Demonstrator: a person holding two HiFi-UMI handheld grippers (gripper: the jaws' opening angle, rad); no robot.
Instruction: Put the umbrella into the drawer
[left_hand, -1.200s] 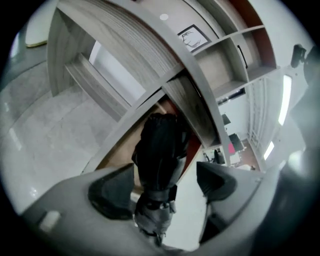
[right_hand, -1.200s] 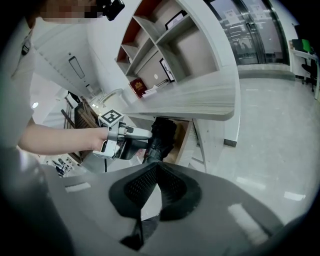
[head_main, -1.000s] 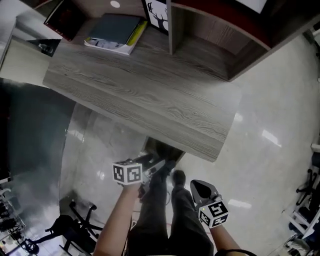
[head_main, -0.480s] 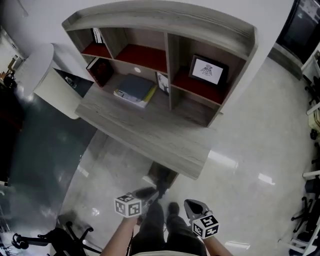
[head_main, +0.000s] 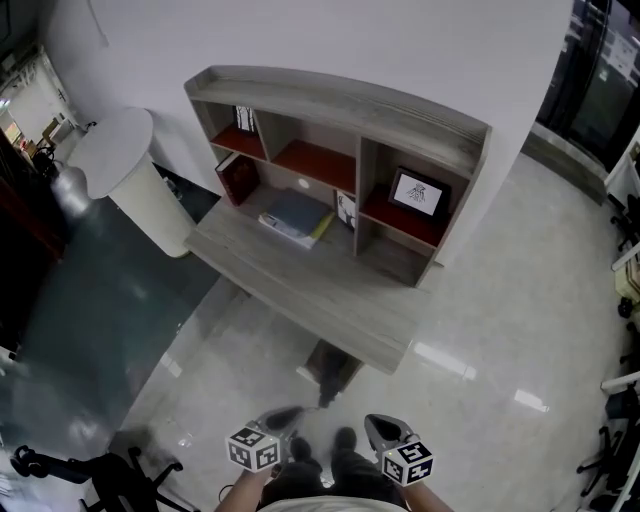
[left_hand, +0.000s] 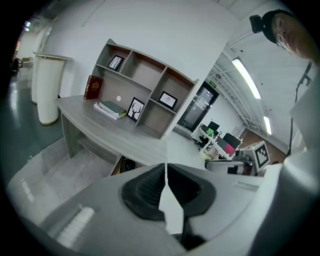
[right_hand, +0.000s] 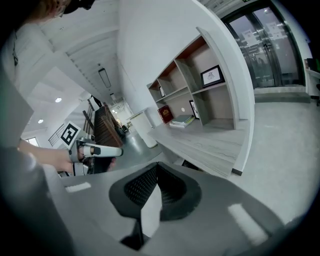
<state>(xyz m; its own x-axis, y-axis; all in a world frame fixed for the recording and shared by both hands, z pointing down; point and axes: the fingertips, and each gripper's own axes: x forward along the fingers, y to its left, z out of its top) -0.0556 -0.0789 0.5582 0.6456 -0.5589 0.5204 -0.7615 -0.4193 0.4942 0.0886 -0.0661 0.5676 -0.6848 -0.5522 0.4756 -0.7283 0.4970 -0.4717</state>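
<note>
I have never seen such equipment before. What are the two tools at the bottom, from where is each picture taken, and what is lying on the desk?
No robot is here. A person stands and holds a hand tool in each hand, the left gripper and the right gripper, each with two jaws. One picture comes from a camera on the person's head, looking down. The other two come from cameras riding on the grippers. On the grey desk lie stacked books, a red book stands at the left, and a framed picture stands in the right shelf compartment. Both grippers are shut and hold nothing; the left jaws have just been closing, with nothing between them.
</note>
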